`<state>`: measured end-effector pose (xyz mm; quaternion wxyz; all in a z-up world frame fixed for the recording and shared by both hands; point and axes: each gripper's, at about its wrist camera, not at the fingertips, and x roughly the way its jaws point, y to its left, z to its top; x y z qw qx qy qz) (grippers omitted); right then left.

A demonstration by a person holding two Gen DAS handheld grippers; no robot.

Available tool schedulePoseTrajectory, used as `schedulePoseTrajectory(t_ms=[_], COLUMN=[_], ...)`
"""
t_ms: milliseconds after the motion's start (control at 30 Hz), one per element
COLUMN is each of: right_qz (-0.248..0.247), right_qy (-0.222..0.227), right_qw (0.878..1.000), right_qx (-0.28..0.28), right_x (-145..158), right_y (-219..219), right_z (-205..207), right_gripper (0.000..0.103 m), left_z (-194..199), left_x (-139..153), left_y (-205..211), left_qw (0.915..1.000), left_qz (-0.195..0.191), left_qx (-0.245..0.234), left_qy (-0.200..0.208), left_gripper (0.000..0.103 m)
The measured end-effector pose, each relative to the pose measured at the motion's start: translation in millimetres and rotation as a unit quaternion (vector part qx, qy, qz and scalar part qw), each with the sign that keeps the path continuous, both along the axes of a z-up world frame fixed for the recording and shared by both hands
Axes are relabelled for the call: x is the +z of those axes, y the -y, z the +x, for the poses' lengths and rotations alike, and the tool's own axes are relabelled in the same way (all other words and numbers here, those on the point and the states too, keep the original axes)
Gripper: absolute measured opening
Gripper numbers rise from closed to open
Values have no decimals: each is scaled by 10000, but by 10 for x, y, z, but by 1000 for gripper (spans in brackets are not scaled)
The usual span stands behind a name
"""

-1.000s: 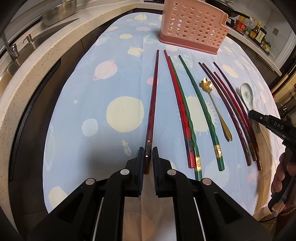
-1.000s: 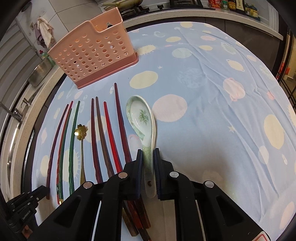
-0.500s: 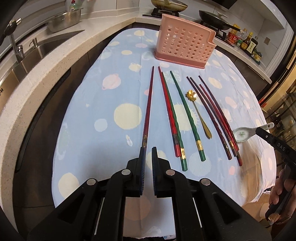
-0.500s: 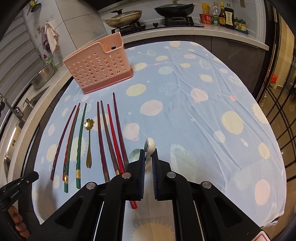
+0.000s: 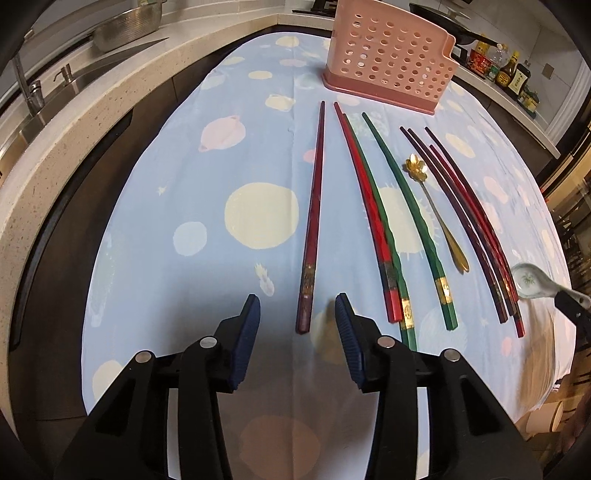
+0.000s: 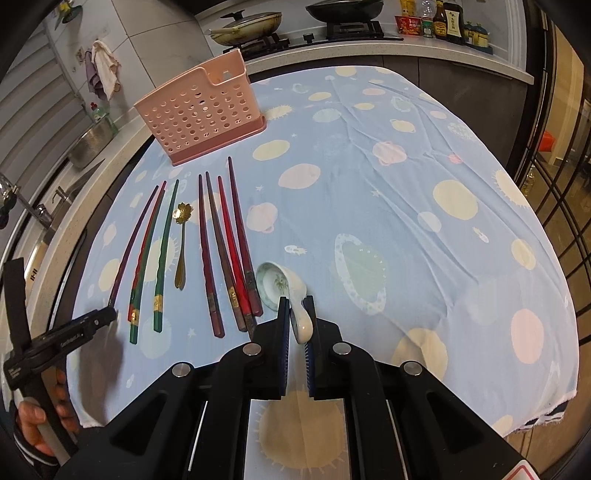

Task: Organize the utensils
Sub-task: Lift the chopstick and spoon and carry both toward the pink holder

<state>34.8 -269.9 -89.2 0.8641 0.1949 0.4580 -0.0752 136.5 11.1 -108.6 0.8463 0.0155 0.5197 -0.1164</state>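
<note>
Two grippers were in play. Far left sat the sink [image 5: 22,125] w/ a steel bowl [image 5: 125,22] on the counter, out of the job.

My left gripper [image 5: 297,317] hovered low over the near edge of the blue tablecloth [image 5: 207,177], pitched steeply down. Its jaws had just been opening and stood at a moderate gap, w/ the near end of the lone dark red chopstick [image 5: 314,206] between the pads [image 5: 249,321] but not pressed. I'd judge it lined up for a pinch on that end.

Right of that, the rest lay in a row, tips pointing to the far pink holder [image 5: 388,62], prob. so each could be grabbed by its near end: a red + green pair [image 5: 373,214] touching, a single green chopstick [image 5: 410,218], a gold flower spoon [image 5: 436,218], then a bundle of dark and red chopsticks [image 5: 469,221].

Far right, my right gripper [image 6: 298,314] was clamped on the handle of the ceramic spoon [image 6: 275,284], bowl tilted up and facing me, lifted off the cloth just beside the bundle. It also pointed well down. Next stop, I'd guess: the holder [image 6: 201,114], standing upright at the far left of that view, still looking empty.
</note>
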Motion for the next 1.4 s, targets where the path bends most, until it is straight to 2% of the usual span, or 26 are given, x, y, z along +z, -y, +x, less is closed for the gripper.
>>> schedulePoseTrajectory(t_ms=[67,100,167,367,467,800,1133,1267,1400], right_qz=[8,13,16,8,-44,-98,-147,-155,-120], right_qy=[-11,-13,-12,86,206,559,868,900,831], right_qw=[10000,10000,10000,10000,9998,9984,9961,9958,9964], right_qx=[-2,-1,-8,-46,-63,8,73,76,65], right_x=[-4,-3,1,76,185,491,753,781,731], right_y=[-5,-8,-10,0,3,-38,-82,-85,-76], right_z=[-16,-19,-23,-56,-67,-50,-11,-22,-18], right_gripper=[7,8,7,7,7,6,6,6,6], left_z=[55,70,80,-24,-85,-202,-222,-213,-175], left_x=[-9,-11,-9,80,209,831,1427,1416,1158], left_y=[14,28,57,140,116,5,-85,-163,-205], left_qw=[10000,10000,9999,9994,9994,9963,9883,9886,9933], left_qz=[9,43,22,130,52,-140,-366,-403,-400], left_qx=[-18,-37,-121,-289,-275,-153,-90,-21,35], left_qy=[-10,8,-2,147,223,830,1476,1448,1084], left_gripper=[26,17,8,7,7,7,7,7,7])
